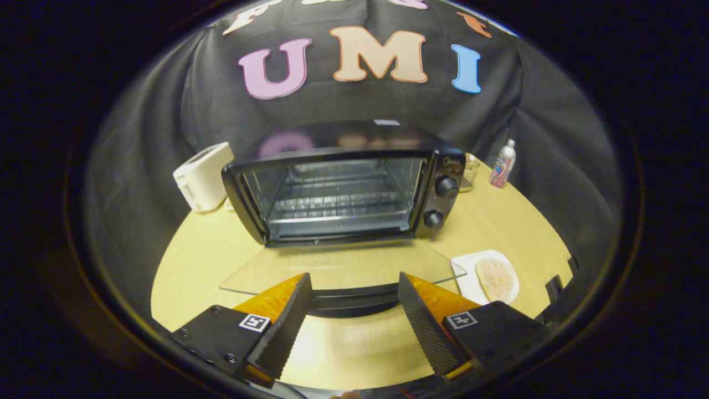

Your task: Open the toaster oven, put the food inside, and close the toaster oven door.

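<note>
Black toaster oven (343, 183) glass door (338, 269) lies fully open. Gripper (354, 316) fingers released, empty, flanking door handle. Next: swing right to pale flat food (496, 277) on white plate (464, 277), grasp.

1. My view is dim overall; the booth wall behind falls into near-black folds.
2. Light comes from above: a soft bright patch lies on the bench (498, 221) between my jaws, which stand apart.
3. The toaster oven (343, 183) carries glare on its glossy top (faint reflections there), and its lowered glass door (343, 271) shines pale.
4. Straight lines bow toward the rim, and the bench curves.
5. The centre is sharp; the rim goes soft and dark.
</note>
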The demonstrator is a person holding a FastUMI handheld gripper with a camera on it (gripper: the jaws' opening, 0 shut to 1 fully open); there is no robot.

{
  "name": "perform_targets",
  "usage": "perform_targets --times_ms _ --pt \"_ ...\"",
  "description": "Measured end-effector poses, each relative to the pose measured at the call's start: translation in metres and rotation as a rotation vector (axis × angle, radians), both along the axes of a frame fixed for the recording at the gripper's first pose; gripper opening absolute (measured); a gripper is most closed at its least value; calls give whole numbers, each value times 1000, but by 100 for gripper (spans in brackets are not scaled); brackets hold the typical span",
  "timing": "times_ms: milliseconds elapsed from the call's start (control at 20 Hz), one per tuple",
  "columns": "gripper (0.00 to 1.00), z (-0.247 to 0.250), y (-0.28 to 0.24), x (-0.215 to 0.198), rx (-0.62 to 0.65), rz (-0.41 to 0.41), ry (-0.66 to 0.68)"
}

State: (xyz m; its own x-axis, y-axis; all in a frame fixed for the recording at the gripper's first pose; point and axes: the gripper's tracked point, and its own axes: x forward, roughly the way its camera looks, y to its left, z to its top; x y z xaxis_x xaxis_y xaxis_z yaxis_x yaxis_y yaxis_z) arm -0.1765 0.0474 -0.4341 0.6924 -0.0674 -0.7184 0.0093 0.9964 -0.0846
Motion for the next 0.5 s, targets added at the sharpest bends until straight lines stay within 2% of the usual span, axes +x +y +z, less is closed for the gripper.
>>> perform_targets --times_ms 200,500 --pt "100 -32 9 9 12 46 55" --pt "100 -61 -6 20 33 -1 126"
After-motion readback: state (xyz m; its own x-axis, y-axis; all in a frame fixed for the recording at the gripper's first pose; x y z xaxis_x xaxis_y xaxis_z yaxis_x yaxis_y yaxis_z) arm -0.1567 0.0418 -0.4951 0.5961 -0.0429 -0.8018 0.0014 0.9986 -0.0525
